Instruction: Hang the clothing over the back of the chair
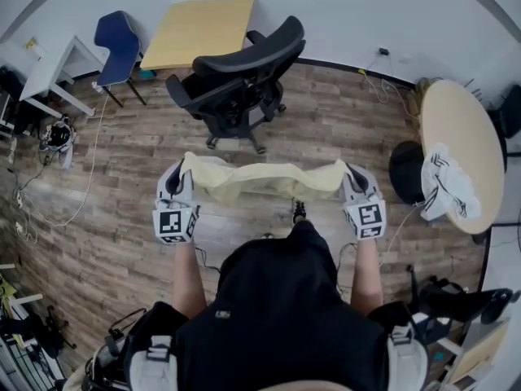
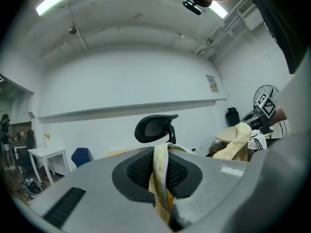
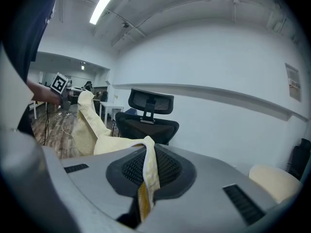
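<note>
Pale yellow garment (image 1: 260, 177) is held stretched in the air between left tongs (image 1: 174, 182) and right tongs (image 1: 356, 179), each clenched on one end, short of the black office chair (image 1: 240, 80), so it should be kept taut, carried forward and lowered evenly over its back.

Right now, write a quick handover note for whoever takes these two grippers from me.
Left gripper: shut on one end of the yellow garment.
Right gripper: shut on the other end.
The garment hangs stretched between them.
The black chair stands ahead, apart from it, its back bare.
Done: garment picked up and spread.
Remaining: carry it over, drape it on the chair's back, let go.
</note>
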{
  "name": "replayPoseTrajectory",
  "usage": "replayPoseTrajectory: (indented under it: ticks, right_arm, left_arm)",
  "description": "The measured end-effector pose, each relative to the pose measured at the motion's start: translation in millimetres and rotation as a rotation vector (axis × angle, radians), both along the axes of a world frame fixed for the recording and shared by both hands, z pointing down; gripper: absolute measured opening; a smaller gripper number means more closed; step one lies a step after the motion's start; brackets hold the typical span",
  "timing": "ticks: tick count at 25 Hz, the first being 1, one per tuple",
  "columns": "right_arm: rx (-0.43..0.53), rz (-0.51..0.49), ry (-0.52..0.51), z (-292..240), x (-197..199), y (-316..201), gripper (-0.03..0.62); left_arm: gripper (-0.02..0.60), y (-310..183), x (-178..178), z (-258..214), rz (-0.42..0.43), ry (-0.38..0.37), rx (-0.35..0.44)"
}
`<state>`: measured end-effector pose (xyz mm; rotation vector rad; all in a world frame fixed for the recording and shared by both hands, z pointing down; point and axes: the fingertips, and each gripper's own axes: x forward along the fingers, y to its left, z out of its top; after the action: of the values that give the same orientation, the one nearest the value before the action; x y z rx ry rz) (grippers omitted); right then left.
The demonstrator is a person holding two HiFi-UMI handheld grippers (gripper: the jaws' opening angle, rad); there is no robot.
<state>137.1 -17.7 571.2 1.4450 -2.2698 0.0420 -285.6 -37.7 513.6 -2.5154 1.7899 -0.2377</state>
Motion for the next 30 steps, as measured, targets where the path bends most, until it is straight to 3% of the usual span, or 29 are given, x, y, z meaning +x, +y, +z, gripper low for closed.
replayPoseTrajectory:
  ticks: [30]
  right_arm:
    - [0.007, -0.089, 0.004, -25, 13, -137, 0.0]
  left_arm:
    - [0.003, -83, 9, -30, -0.114, 0.005, 0.015]
